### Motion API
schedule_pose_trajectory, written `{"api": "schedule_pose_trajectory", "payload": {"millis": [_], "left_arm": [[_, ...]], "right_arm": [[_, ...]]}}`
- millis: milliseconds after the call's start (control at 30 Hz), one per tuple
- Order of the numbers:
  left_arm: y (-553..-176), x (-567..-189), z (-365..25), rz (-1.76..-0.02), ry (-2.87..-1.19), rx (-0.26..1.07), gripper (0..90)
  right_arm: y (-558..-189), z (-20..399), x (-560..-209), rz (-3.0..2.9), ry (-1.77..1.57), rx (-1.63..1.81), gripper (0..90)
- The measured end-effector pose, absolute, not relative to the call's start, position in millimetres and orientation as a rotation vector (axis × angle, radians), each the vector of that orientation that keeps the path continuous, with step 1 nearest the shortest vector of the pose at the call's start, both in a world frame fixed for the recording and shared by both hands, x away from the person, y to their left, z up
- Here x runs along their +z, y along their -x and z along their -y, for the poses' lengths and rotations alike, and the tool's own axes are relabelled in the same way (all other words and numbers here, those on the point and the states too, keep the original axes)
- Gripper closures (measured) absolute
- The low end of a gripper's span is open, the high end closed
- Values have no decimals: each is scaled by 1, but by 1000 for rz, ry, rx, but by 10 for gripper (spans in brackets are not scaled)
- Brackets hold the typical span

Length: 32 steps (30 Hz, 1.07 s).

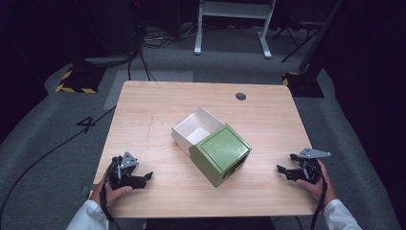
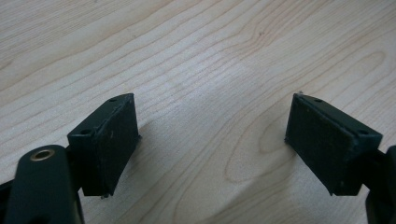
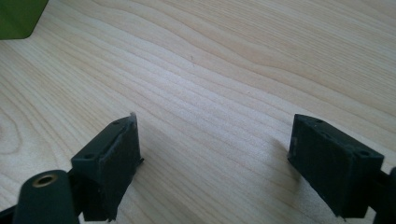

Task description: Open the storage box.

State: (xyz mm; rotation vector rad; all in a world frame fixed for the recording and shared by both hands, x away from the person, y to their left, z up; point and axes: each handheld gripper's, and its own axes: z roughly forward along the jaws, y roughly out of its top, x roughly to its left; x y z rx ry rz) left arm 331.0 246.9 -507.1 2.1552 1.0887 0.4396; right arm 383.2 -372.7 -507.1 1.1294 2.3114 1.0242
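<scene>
A green box (image 1: 221, 153) sits near the middle of the wooden table (image 1: 158, 105), with a white drawer (image 1: 196, 129) pulled out of it toward the far left. The drawer looks empty. My left gripper (image 1: 143, 178) rests near the table's front left edge, held by a hand, open with nothing between its pads (image 2: 112, 140). My right gripper (image 1: 283, 170) rests at the front right, also open and empty, its pads (image 3: 114, 161) wide apart over bare wood. A corner of the green box (image 3: 18, 16) shows at the top left of the right gripper view.
A round dark cable hole (image 1: 241, 96) lies near the table's far edge. Beyond the table, on the grey floor, stand a white desk frame (image 1: 232, 24), black stands with yellow-striped bases (image 1: 76, 81) and loose cables.
</scene>
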Motion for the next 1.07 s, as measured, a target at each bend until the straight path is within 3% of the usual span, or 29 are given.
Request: {"api": "schedule_pose_trajectory", "payload": {"millis": [1067], "left_arm": [[-332,-507,-248,-1112,-2149,444,148]], "right_arm": [[-384,372,-507,-2315,-1129,1025,158]]}}
